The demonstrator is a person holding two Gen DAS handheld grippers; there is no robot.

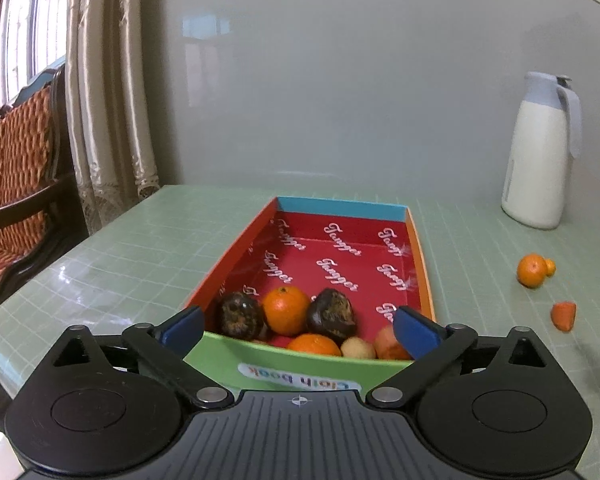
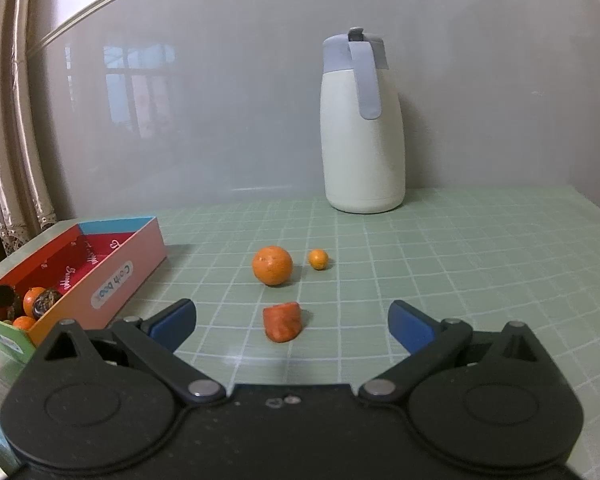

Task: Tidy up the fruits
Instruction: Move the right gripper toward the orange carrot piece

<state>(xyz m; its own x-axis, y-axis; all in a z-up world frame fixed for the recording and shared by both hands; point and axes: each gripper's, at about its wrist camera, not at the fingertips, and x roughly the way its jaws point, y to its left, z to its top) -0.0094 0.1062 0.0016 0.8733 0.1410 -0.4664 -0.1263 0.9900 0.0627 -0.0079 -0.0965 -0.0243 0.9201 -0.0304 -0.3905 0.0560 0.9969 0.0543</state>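
A colourful cardboard box [image 1: 420,248] with a red lining holds several fruits at its near end: two oranges [image 1: 286,309], two dark fruits [image 1: 332,314] and a small pale one [image 1: 358,349]. My left gripper [image 1: 298,330] is open and empty over the box's near end. In the right wrist view an orange [image 2: 272,265], a small orange fruit [image 2: 318,259] and a carrot-coloured piece [image 2: 283,321] lie on the green table. My right gripper [image 2: 292,322] is open, the piece lying just ahead between its fingers. The box [image 2: 116,280] is to its left.
A white jug with a grey lid [image 2: 362,128] stands at the back by the wall, also in the left wrist view [image 1: 540,156]. A chair [image 1: 16,176] and curtains stand beyond the table's left edge. The green gridded table [image 2: 460,264] extends to the right.
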